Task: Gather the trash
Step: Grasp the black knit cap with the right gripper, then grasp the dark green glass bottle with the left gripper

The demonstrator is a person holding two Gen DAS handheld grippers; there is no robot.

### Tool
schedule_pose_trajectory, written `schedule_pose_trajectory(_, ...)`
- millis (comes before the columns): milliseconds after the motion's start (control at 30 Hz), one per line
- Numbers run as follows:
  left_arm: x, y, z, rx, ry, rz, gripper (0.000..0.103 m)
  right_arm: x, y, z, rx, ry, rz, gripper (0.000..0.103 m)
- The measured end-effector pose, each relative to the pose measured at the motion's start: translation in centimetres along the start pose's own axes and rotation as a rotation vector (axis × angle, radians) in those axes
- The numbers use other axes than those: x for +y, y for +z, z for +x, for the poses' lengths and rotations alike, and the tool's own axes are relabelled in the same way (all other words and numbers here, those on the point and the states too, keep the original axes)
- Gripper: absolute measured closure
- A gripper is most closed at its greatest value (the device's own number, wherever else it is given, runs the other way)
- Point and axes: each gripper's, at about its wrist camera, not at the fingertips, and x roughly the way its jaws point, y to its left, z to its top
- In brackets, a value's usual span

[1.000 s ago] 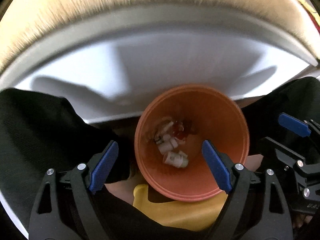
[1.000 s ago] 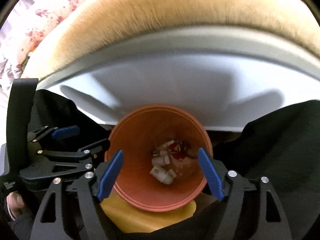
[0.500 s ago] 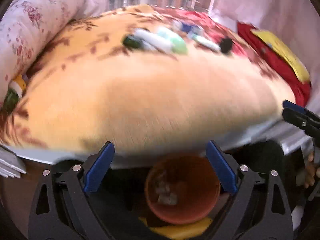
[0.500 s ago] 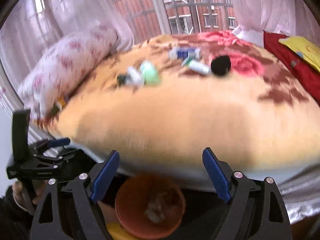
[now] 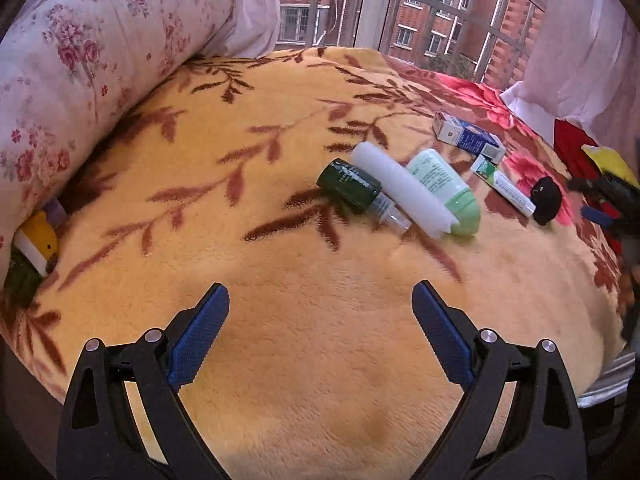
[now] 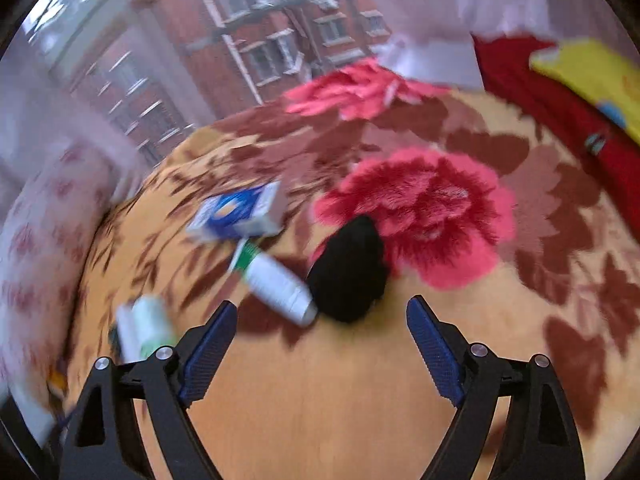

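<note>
My left gripper (image 5: pixel 320 300) jaws wide, empty, above yellow plush floral blanket (image 5: pixel 280 264). My right gripper (image 6: pixel 322 314) just widened, empty; black crumpled lump (image 6: pixel 350 272) and white green-capped tube (image 6: pixel 276 282) lie just ahead.

Bare blanket (image 5: pixel 320 360) lies open before the bottles (image 5: pixel 400 188); rolled quilt (image 5: pixel 80 80) walls the left.

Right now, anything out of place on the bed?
Yes. Toiletries lie on their sides on the blanket: a dark green bottle, a white tube and a pale green bottle bunched together, then a blue-white box, a small tube and a black lump.
</note>
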Motion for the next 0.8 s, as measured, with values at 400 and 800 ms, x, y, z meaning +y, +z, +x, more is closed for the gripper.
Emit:
schedule_pose_trajectory(400,0.9,0.5,3.1,0.059,0.013,0.063,0.013,-0.4,0.4,7.4,0.102,-0.094,0.018,0.054)
schedule_pose_trajectory(800,0.1,5.9,6.8,0.131,-0.075,-0.038,0.013,0.4,-3.0,2.3,-0.031,0.025,-0.043,0.054)
